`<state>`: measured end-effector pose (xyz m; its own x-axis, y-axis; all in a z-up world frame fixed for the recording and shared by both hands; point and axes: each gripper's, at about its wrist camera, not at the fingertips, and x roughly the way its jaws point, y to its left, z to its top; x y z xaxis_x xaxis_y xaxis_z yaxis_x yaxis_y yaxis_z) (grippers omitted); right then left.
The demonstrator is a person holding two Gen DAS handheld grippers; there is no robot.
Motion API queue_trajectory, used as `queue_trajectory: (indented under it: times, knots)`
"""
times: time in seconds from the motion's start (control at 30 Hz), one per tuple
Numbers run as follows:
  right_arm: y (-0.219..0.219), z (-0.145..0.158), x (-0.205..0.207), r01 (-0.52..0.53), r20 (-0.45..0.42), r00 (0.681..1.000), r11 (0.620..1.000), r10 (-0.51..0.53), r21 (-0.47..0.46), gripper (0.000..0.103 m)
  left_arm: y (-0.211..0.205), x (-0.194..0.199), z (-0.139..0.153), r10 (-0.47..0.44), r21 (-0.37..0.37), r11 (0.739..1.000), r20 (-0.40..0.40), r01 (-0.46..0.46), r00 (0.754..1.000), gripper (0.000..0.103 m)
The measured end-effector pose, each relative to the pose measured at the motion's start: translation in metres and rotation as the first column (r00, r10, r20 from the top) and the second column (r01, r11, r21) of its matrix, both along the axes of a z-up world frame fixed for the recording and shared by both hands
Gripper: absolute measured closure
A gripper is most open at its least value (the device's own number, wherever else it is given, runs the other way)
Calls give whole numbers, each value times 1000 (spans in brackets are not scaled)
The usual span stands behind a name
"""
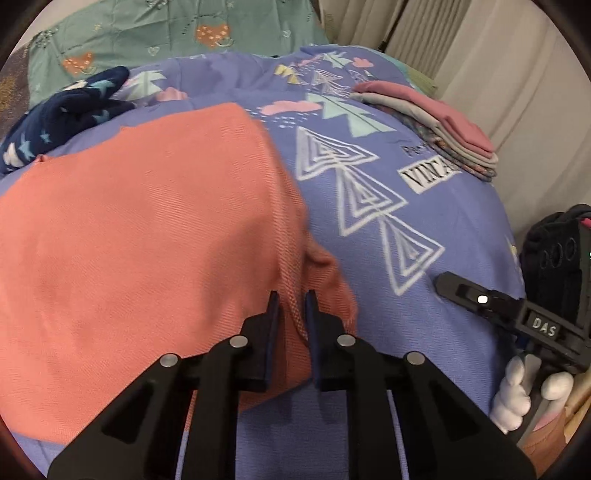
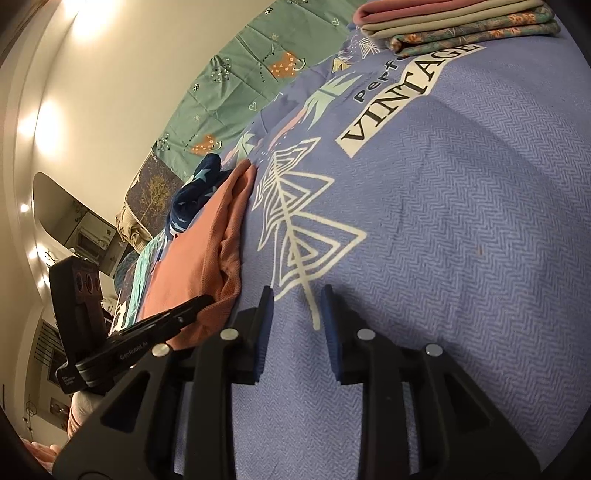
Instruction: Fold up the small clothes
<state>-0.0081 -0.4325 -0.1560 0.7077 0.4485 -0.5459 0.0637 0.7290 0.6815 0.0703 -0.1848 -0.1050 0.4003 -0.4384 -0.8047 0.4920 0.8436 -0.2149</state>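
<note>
A salmon-pink garment [image 1: 147, 240] lies spread on the blue patterned blanket [image 1: 406, 332]. Its ribbed edge bunches up along the right side. My left gripper [image 1: 291, 295] points down at that edge, with a fold of the ribbed hem pinched between its narrow jaws. In the right wrist view the same left gripper [image 2: 199, 304] rests on the garment's near corner [image 2: 195, 258]. To the right of the garment, my right gripper [image 2: 297, 291] hovers over bare blanket [image 2: 443, 221] with its jaws apart and nothing between them. From the left wrist view it shows side-on [image 1: 448, 284], held by a white-gloved hand [image 1: 517, 398].
A navy star-print garment [image 1: 66, 114] lies crumpled at the far left beyond the salmon one. A stack of folded clothes [image 1: 443, 129] sits at the far right of the blanket. Behind is a green quilt [image 1: 166, 33], and pale curtains [image 1: 498, 55] hang at the right.
</note>
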Motion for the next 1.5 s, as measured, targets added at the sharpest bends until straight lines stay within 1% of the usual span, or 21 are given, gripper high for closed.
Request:
queue_trajectory:
  times: [0.03,0.13,0.3,0.4,0.57,0.63,0.73,0.77,0.8,0.83,0.93,1.0,1.07,1.1,1.17,1.2,1.23,1.27,1.33,1.43,1.5]
  knots:
    - [0,0,0,-2,-1,1000,1000,2,-2,76,-3,0,0,-13,-4,1000,-5,13,1000,83]
    - [3,7,7,-26,-31,999,999,25,-27,74,-8,-4,-1,-41,18,999,13,41,999,81]
    - [17,43,46,-135,-16,991,978,134,-160,67,-5,-5,-3,-66,6,998,17,66,998,81]
    - [23,50,96,-232,-24,973,967,231,-102,65,-5,-6,-4,-70,-2,998,23,70,997,81]
    - [40,34,192,-280,-132,953,960,273,-32,65,-5,-7,-6,-85,-7,996,29,85,996,82]
    - [48,26,222,-291,-169,944,956,284,-19,65,-4,-8,-7,-92,-12,996,34,93,995,82]
    - [57,22,247,-314,-178,933,949,312,14,58,-4,-7,-8,-105,-25,994,34,106,994,82]
    - [61,22,253,-317,-179,932,948,316,25,66,-4,-7,-8,-112,-33,993,31,113,993,82]
    - [65,24,257,-324,-184,929,946,322,23,87,-4,-7,-8,-119,-40,992,28,120,992,82]
    - [67,28,258,-326,-185,928,945,323,16,100,-4,-7,-7,-134,-52,989,26,135,991,85]
    - [67,58,253,-305,-60,951,952,304,-3,101,-11,-10,-6,-200,-77,977,26,201,979,91]
    - [70,54,257,-303,-86,951,950,297,-69,101,-14,-10,-9,-213,-67,975,28,214,977,92]
    - [72,32,264,-292,-157,949,949,273,-118,101,-15,-11,-8,-223,-76,972,26,224,974,93]
    - [69,22,265,-289,-174,947,953,270,-95,100,-15,-12,-8,-231,-79,969,28,233,972,93]
    - [55,12,263,-276,-155,949,961,275,15,100,-15,-13,-9,-233,-84,969,29,234,972,93]
    - [51,13,261,-270,-153,950,962,273,45,98,-14,-13,-9,-233,-88,968,26,234,972,93]
    - [46,15,258,-260,-155,951,964,266,56,90,-14,-11,-8,-233,-91,968,23,234,972,92]
    - [41,22,254,-251,-149,955,967,255,45,78,-14,-11,-8,-232,-93,968,21,233,972,92]
    - [38,32,244,-265,-122,955,963,269,43,61,-14,-11,-8,-232,-97,968,19,233,973,91]
    - [47,35,236,-339,-109,932,937,347,82,52,-14,-9,-9,-232,-108,967,14,232,973,88]
    - [61,29,239,-383,-148,910,922,387,61,50,-13,-6,-11,-236,-109,966,14,236,972,87]
